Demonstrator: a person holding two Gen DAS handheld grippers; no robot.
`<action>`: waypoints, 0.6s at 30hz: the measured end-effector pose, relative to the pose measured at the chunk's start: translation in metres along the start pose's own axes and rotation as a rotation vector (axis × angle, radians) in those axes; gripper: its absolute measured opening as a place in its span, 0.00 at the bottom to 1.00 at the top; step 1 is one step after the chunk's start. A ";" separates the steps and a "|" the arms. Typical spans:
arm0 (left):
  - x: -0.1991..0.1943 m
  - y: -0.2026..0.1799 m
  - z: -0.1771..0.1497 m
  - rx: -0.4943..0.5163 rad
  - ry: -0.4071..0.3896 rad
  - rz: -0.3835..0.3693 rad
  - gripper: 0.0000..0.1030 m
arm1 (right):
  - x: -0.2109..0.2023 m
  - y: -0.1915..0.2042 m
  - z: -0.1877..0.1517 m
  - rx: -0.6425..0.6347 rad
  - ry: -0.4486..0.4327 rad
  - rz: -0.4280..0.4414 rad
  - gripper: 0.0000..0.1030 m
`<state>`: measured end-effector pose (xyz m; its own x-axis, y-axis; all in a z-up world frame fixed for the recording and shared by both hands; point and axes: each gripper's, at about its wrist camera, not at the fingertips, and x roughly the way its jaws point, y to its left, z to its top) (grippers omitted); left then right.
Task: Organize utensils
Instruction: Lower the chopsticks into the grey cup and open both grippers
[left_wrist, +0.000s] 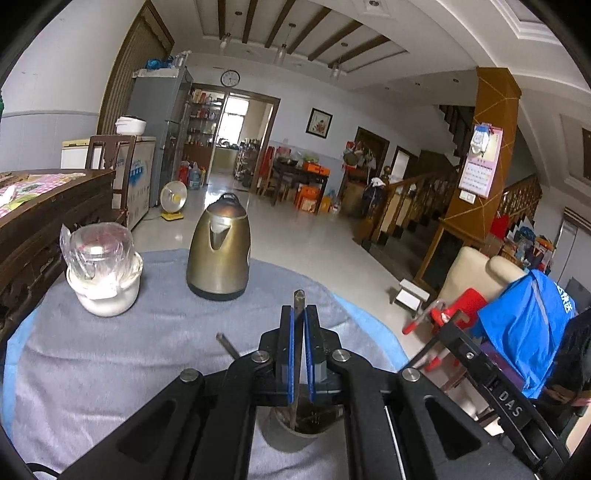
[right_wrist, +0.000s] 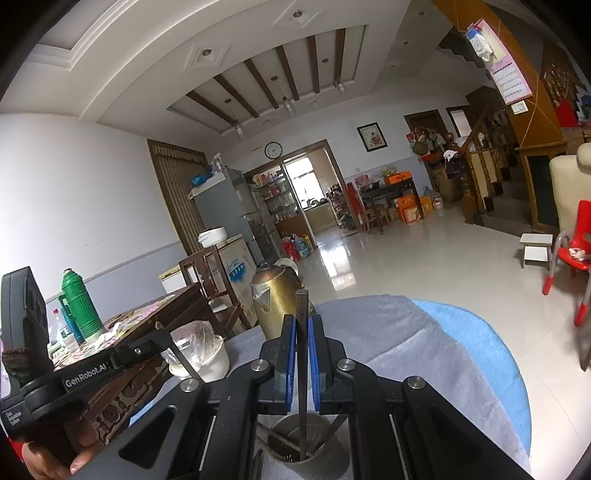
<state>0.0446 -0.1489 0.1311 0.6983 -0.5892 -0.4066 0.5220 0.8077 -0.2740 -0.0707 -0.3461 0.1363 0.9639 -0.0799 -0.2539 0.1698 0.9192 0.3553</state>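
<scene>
Both claws, left claw (left_wrist: 298, 317) and right claw (right_wrist: 303, 326), clamp utensils above a grey-clothed table (left_wrist: 110, 354) in a tiled living room.

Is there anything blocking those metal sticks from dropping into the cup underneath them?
Nothing visible does. The left gripper holds one utensil upright, its lower end already inside the holder cup. The right gripper holds another utensil that also reaches into the cup, beside utensils already inside.
</scene>
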 end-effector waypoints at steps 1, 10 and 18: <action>-0.003 0.000 -0.002 0.001 0.006 -0.002 0.05 | 0.000 0.000 -0.001 -0.001 0.010 0.002 0.07; -0.031 0.001 -0.019 0.039 0.037 -0.005 0.06 | -0.007 0.003 -0.012 -0.008 0.063 0.025 0.10; -0.062 -0.003 -0.039 0.077 0.029 0.026 0.39 | -0.018 -0.003 -0.016 0.062 0.092 0.053 0.35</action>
<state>-0.0192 -0.1140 0.1233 0.6981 -0.5666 -0.4377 0.5412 0.8178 -0.1954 -0.0915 -0.3411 0.1258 0.9496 0.0064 -0.3134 0.1339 0.8956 0.4242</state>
